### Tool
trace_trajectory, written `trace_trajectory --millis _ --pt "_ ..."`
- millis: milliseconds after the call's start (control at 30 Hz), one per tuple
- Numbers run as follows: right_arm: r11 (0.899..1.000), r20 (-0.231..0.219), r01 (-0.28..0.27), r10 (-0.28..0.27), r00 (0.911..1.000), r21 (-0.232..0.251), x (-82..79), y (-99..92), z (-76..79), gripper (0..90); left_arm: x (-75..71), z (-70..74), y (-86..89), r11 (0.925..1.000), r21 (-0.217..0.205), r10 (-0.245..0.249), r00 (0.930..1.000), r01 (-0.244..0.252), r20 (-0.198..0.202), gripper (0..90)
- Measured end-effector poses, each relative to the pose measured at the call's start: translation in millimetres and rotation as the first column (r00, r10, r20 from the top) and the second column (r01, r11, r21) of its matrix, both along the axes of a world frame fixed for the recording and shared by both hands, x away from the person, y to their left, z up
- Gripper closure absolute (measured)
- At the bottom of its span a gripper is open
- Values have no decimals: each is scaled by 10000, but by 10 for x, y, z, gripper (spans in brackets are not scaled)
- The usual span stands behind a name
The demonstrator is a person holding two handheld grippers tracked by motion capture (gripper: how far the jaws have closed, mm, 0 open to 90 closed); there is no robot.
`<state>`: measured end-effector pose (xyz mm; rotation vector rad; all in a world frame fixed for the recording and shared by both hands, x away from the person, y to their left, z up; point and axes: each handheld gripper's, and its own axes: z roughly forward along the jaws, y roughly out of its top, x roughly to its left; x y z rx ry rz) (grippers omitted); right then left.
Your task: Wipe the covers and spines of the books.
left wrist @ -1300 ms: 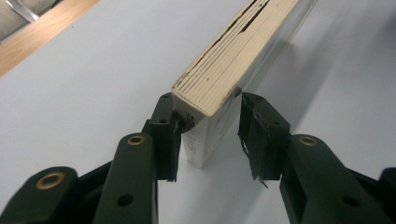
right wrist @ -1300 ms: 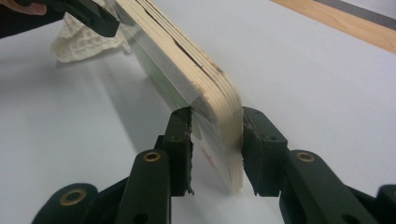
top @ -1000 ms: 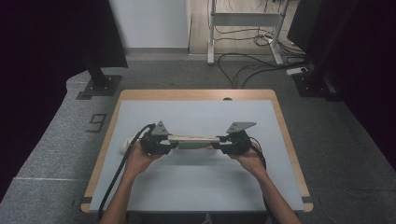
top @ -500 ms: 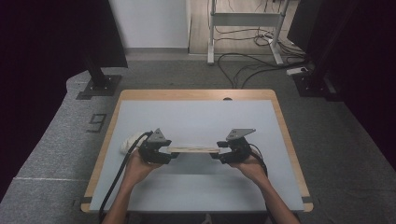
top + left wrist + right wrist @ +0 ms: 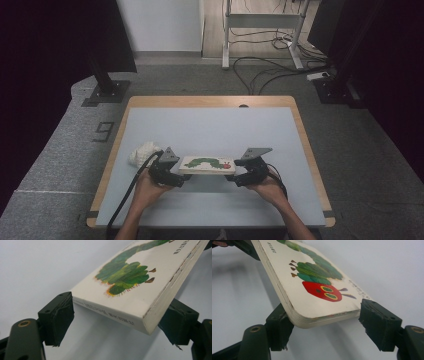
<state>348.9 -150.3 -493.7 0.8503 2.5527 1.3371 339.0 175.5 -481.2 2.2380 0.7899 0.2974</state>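
Black fingers of the left gripper (image 5: 117, 325) stood partly spread around the short end of the board book (image 5: 140, 282), one pad just beside the spine edge with a sliver of gap, the other tucked under the far corner; whether that one touched I could not tell. They had just been opening, with the book between them. The right gripper (image 5: 324, 327) was likewise partly spread at the caterpillar's red head end, having just been opening too, its pads standing off the page edges rather than pressing.

From above, the book (image 5: 207, 164) lay cover up, lengthwise between the left gripper (image 5: 169, 172) at its 9 o'clock and the right gripper (image 5: 248, 170) at its 3 o'clock, toward the 6 o'clock side of the desk (image 5: 210, 125). A crumpled white cloth (image 5: 143, 152) sat near, at the left gripper's 10 o'clock.

Judging by this, setting the book down looked all but done; backing both grippers clear remained.
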Motion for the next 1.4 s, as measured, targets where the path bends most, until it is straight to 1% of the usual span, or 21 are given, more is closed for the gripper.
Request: trace_trajectory --millis 100,367,567,667,767,900,967,1067,1133,1233,1333,1400 --pt "10000 14 2 -2 10000 -19 -43 4 -48 273 -39 -47 5 9999 -73 98 9999 -99 -120 168" --pt "9999 89 47 -46 9999 -127 -142 10 -153 265 -117 -156 -1 9995 65 297 9988 -295 -382 149" --pt "10000 51 80 -80 10000 -18 -205 -12 -234 267 -175 -218 -6 9994 180 297 9991 -292 -305 149" --pt "9999 62 104 -103 9999 -59 -233 -14 -272 268 -208 -247 -14 9996 179 246 9992 -240 -318 149" --pt "9998 103 18 -16 9999 -197 -253 -8 -296 274 -234 -264 -26 9998 160 127 9995 -122 -281 151" --pt "9993 210 11 -3 9998 -368 -280 10 -315 274 -256 -285 -43 9996 285 -5 9998 10 -173 160" --pt "9993 208 15 -7 9998 -383 -285 11 -325 273 -260 -292 -49 9997 233 -88 9998 92 -198 167" --pt "9989 195 -11 20 9998 -462 -293 13 -343 272 -276 -315 -68 9992 365 -139 9998 145 -156 178" --pt "9982 203 -40 52 9998 -594 -305 21 -359 267 -278 -335 -74 9985 507 -184 9996 194 -207 177" --pt "9979 106 -91 98 9999 -647 -314 30 -383 250 -283 -374 -89 9972 708 -203 9994 221 -268 174" --pt "9967 222 -155 173 9996 -794 -324 39 -386 241 -283 -395 -92 9969 739 -253 9989 282 -399 173" --pt "9957 318 -161 191 9993 -917 -329 43 -387 245 -281 -392 -79 9973 647 -320 9982 352 -504 171"
